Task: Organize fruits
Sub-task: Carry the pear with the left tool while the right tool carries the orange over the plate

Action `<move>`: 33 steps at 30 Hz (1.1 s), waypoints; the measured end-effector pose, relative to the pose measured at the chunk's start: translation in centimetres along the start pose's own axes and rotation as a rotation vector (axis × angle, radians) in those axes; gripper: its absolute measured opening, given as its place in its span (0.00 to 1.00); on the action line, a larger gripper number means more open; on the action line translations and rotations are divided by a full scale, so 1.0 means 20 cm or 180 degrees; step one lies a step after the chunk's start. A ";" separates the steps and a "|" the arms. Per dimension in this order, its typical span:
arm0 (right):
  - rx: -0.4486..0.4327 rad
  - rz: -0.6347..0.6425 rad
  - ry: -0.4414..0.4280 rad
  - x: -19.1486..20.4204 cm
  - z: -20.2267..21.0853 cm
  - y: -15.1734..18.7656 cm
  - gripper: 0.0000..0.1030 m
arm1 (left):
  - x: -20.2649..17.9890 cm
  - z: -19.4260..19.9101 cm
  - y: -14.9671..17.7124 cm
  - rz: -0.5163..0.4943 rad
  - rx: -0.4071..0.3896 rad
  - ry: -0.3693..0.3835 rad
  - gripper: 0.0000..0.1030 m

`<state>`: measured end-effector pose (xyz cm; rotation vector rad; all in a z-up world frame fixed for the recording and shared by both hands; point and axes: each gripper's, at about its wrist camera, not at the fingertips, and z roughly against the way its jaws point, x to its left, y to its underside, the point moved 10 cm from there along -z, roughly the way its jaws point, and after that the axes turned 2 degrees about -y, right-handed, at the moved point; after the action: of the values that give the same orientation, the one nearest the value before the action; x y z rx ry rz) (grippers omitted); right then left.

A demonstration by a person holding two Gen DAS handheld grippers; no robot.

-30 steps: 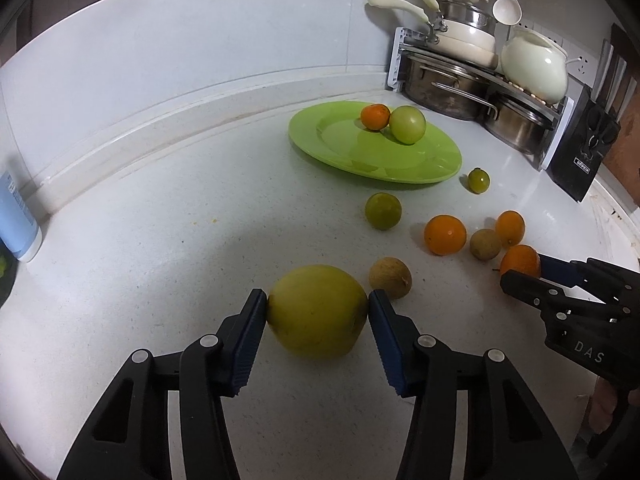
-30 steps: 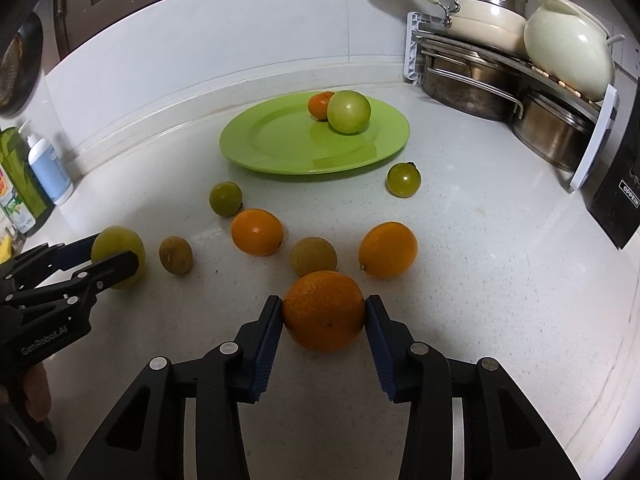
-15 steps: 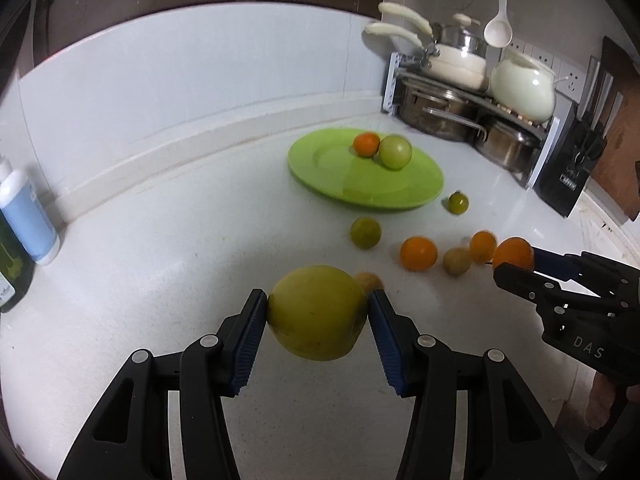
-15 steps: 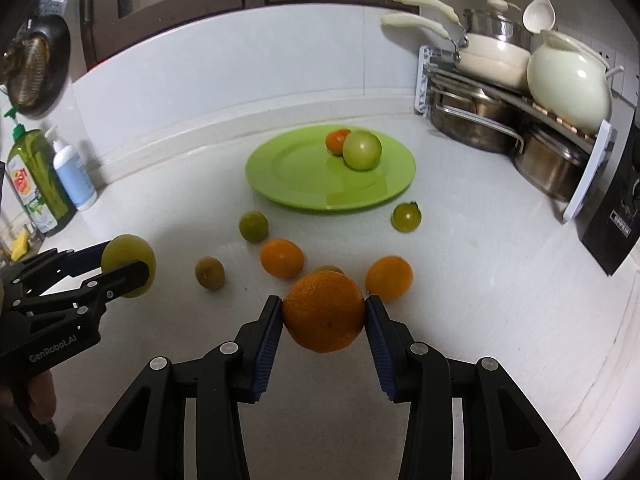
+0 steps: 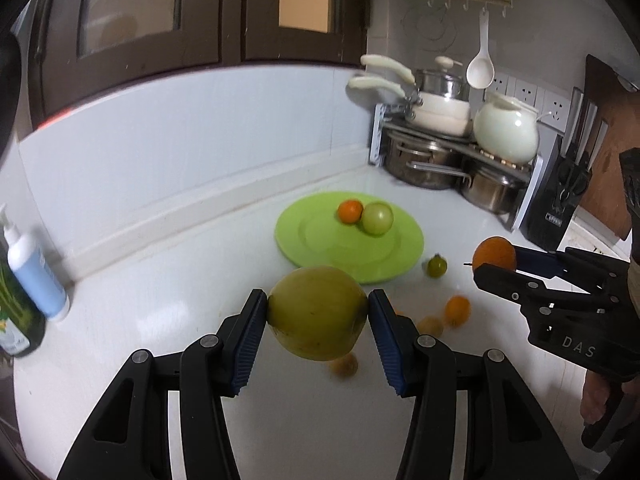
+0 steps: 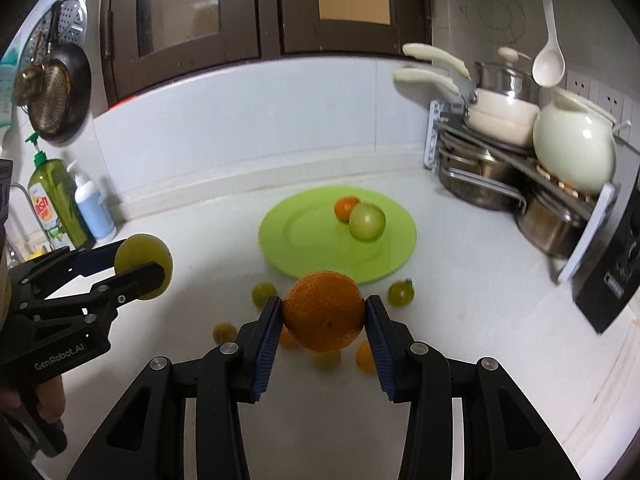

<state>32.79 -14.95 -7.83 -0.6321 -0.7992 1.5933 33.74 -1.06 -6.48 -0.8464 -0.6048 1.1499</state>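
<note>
My left gripper (image 5: 318,312) is shut on a large yellow-green fruit (image 5: 316,314), held in the air above the white counter. My right gripper (image 6: 324,312) is shut on a big orange (image 6: 324,312), also lifted off the counter. Each gripper shows in the other's view: the right gripper (image 5: 496,260) at the right with its orange, the left gripper (image 6: 146,266) at the left with its yellow-green fruit. Ahead lies a green plate (image 5: 316,240) (image 6: 296,236) carrying a small orange (image 5: 350,211) and a green apple (image 5: 377,218). Several small fruits (image 6: 401,293) lie loose on the counter below the grippers.
A rack of steel pots (image 5: 432,164) with a cream kettle (image 5: 506,134) fills the back right corner, and a black knife block (image 5: 556,200) stands beside it. Soap bottles (image 6: 60,200) stand at the back left by the white wall. A person's hand (image 5: 596,396) grips the right handle.
Both grippers have risen off the counter with their fruits, and the views have tilted up so the cabinets show. The loose fruits now lie lower and smaller beneath the fingers.
</note>
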 end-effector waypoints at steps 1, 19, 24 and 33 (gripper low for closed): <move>-0.0014 0.0008 -0.0010 0.00 0.00 -0.02 0.42 | -0.01 0.00 -0.02 -0.0016 -0.0022 0.0002 0.50; -0.0106 0.0190 -0.0220 -0.07 -0.17 -0.30 0.42 | -0.05 -0.20 -0.31 -0.0055 -0.0129 0.0027 0.50; -0.0074 0.0214 -0.0270 -0.11 -0.25 -0.33 0.42 | -0.06 -0.30 -0.34 -0.0062 -0.0079 0.0012 0.50; 0.0141 0.0171 -0.0323 -0.19 -0.47 -0.31 0.42 | -0.08 -0.53 -0.35 -0.0113 0.0152 0.0042 0.50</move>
<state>44.40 -16.79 -8.88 -0.5483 -0.8251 1.6986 45.21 -6.47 -6.58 -0.7990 -0.5771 1.1216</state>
